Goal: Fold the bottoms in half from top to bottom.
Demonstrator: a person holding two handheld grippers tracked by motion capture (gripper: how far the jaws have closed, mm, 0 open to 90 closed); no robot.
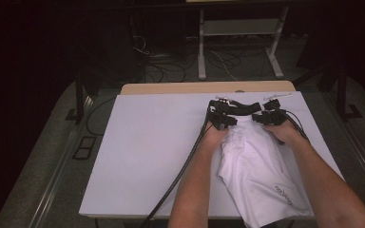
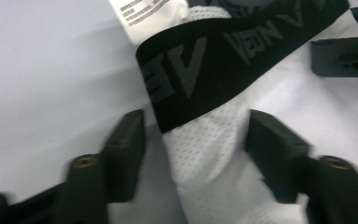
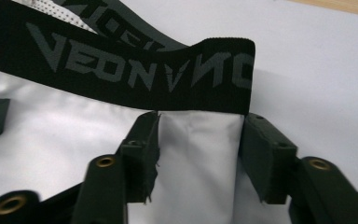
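Note:
White shorts [image 1: 259, 171] with a black lettered waistband [image 1: 240, 108] lie on the right half of the white table [image 1: 142, 156]. Both grippers sit at the waistband's far end. My left gripper [image 1: 221, 113] straddles the waistband's left corner. In the left gripper view its jaws [image 2: 193, 140] stand apart around white mesh fabric [image 2: 205, 144] just below the waistband [image 2: 200, 70], and the left pad is clear of the cloth. My right gripper [image 1: 271, 115] is at the right corner. In the right gripper view its jaws [image 3: 198, 149] flank a strip of white fabric [image 3: 198, 154] under the waistband [image 3: 135, 74], with no clear pinch.
A white care label [image 2: 144, 14] sticks out beside the waistband. Cables [image 1: 185, 166] trail from the grippers back along the left forearm. The table's wooden far edge [image 1: 180, 88] lies just beyond the grippers. A white metal stand [image 1: 240, 42] and floor cables are behind the table.

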